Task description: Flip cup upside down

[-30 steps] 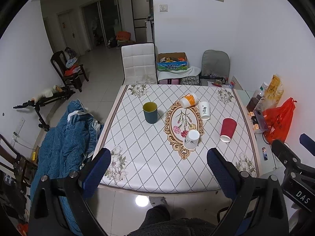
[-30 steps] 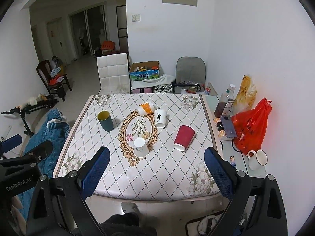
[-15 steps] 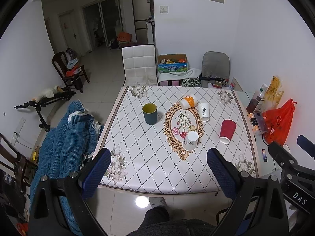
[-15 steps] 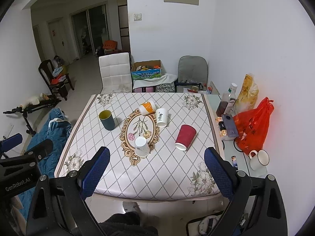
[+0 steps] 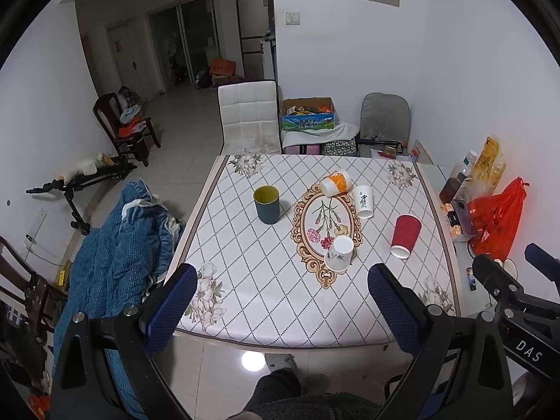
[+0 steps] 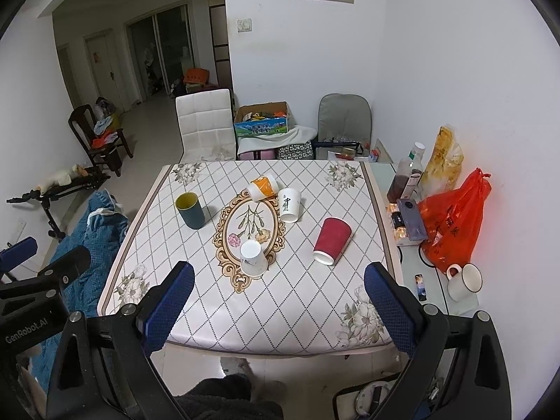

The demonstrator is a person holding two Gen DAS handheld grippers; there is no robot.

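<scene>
- Left wrist view: the left gripper (image 5: 280, 301) hangs above the floor just off the near edge of the table (image 5: 280, 318), its blue-padded jaws spread wide with nothing between them.
- The green cup (image 5: 267, 204) stands upright, mouth up, on the left half of the table, closer to the left edge than to the middle.
- An orange-and-white cup (image 5: 335, 182) lies on its side toward the far edge, just beside a white cup with dark lettering (image 5: 364, 202) that stands mouth down.
- A second white cup (image 5: 338, 254) stands mouth down on the oval flower pattern near the middle of the table.
- A red cup (image 5: 405, 236) stands mouth down toward the right edge.
- A blue blanket (image 5: 115, 255) is heaped off the left edge, and a red plastic bag (image 5: 498, 218) sits on the side shelf past the right edge.
- Part of the right gripper's (image 5: 525, 290) black frame shows at the lower right of this view.

- Right wrist view: the right gripper (image 6: 278, 301) is also held off the near edge of the table (image 6: 280, 322), jaws released and wide apart, holding nothing.
- The green cup (image 6: 190, 210) stands upright near the left edge, well apart from both grippers.
- The orange-and-white cup (image 6: 263, 188), the lettered white cup (image 6: 289, 204), the other white cup (image 6: 252, 258) and the red cup (image 6: 330, 240) keep the same layout across the middle and right of the table.
- A white mug (image 6: 465, 281) sits on the side shelf past the near right corner, near the red plastic bag (image 6: 451, 220).
- A white chair (image 6: 205, 124) stands behind the far edge.
</scene>
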